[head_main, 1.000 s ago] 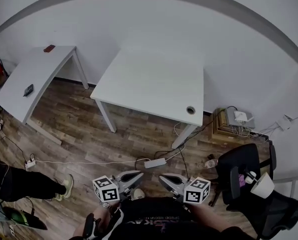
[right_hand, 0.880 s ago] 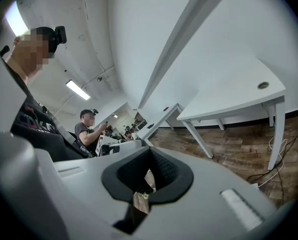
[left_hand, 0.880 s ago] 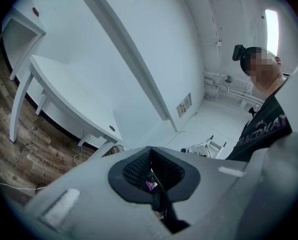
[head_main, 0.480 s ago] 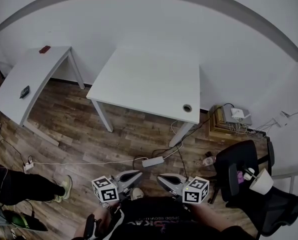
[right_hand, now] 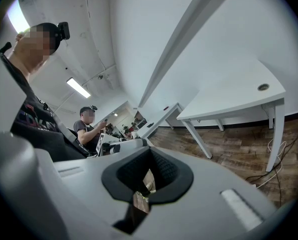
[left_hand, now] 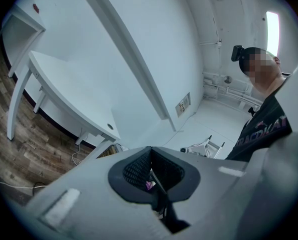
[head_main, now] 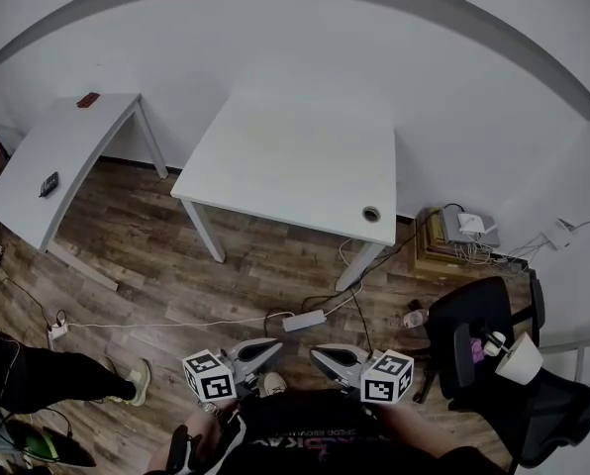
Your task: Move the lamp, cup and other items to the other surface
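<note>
Below right gripper (head_main: 318, 352), illegible shirt lettering (head_main: 317, 440)

Pink thing (head_main: 476, 353) on chair (head_main: 473, 312), dark thing (head_main: 49, 183) on side table (head_main: 67, 137): too small to identify. Leg (head_main: 48, 376) cut at left edge.

1. Your far table (head_main: 285, 161) has a smooth, matt white top.
2. The floor (head_main: 166, 255) is wood-grain plank.
3. Your left gripper (left_hand: 150, 156) is matt grey plastic with black, dimpled pads (left_hand: 135, 170).

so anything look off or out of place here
What looks like a small white lamp sits on the black office chair, an odd perch; a power strip and cables trail across the floor.
</note>
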Demonstrator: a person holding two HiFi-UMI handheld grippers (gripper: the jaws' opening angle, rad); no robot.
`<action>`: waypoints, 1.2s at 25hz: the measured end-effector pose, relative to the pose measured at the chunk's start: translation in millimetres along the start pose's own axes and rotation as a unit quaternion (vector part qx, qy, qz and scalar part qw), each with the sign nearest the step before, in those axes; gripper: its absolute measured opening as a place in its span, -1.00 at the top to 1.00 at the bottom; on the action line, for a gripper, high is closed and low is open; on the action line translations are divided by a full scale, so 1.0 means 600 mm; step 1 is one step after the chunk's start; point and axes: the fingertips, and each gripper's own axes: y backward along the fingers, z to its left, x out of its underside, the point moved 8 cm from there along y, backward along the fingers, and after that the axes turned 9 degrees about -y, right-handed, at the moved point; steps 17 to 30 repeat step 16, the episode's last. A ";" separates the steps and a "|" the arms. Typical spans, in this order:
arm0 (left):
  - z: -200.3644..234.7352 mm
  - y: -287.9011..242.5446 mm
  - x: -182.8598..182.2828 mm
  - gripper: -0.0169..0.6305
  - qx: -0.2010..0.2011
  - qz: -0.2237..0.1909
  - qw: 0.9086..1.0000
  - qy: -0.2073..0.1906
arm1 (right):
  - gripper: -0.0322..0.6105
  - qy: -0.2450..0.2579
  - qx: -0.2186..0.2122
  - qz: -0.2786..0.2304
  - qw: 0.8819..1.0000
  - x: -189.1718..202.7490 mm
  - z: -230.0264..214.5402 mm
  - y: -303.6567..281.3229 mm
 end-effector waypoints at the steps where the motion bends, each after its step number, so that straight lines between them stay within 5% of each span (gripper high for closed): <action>1: -0.001 -0.001 -0.001 0.96 0.000 0.001 1.000 0.000 | 0.89 0.000 0.000 0.000 1.000 0.000 0.000 0.000; 30: 0.009 -0.007 0.004 0.96 0.004 -0.008 1.000 0.000 | 0.89 0.005 0.002 0.004 1.000 -0.005 -0.004 -0.002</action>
